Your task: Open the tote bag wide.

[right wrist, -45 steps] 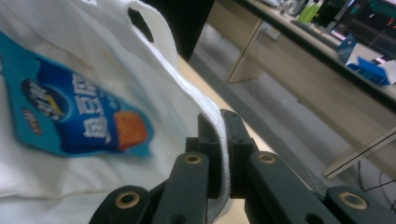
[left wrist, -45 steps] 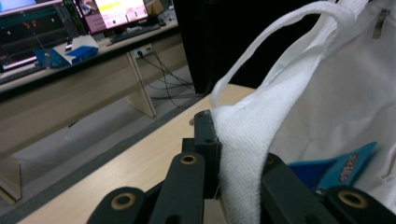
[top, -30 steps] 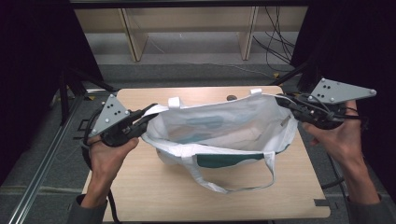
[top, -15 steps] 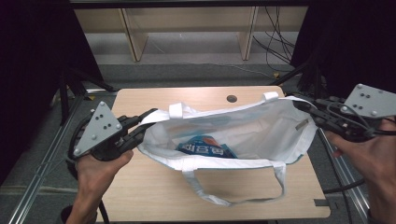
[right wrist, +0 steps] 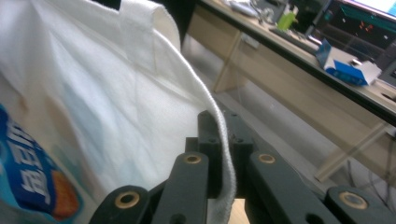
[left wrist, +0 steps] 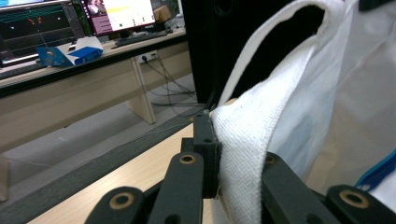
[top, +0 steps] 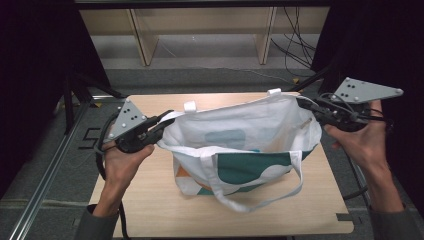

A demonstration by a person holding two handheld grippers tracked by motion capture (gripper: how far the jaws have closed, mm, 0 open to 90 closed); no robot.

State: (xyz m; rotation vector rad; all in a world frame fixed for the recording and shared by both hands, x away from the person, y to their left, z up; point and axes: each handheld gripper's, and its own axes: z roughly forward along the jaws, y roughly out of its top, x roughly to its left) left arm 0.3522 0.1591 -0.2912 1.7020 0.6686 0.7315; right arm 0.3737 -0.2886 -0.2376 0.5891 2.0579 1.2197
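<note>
A white tote bag (top: 240, 135) with teal and orange print hangs just above the wooden table (top: 150, 210), stretched between my two grippers. My left gripper (top: 162, 122) is shut on the bag's left rim; in the left gripper view the white hem (left wrist: 238, 154) is pinched between the black jaws. At the bag's right rim my right gripper (top: 302, 104) is shut on the fabric edge (right wrist: 223, 168). A blue printed packet (right wrist: 28, 172) lies inside the bag. One loose handle strap (top: 260, 202) droops toward the table's front.
A wooden shelf unit (top: 200, 30) stands beyond the table, with cables (top: 295, 45) on the floor at the back right. A metal rail (top: 45, 175) runs along the table's left. A desk with monitors (left wrist: 70, 51) and a blue box (right wrist: 345, 65) stands farther off.
Both grippers have drawn back closer together after pulling the bag wide. The bag's mouth has narrowed and tipped, and the blue packet inside has dropped out of the high view.
</note>
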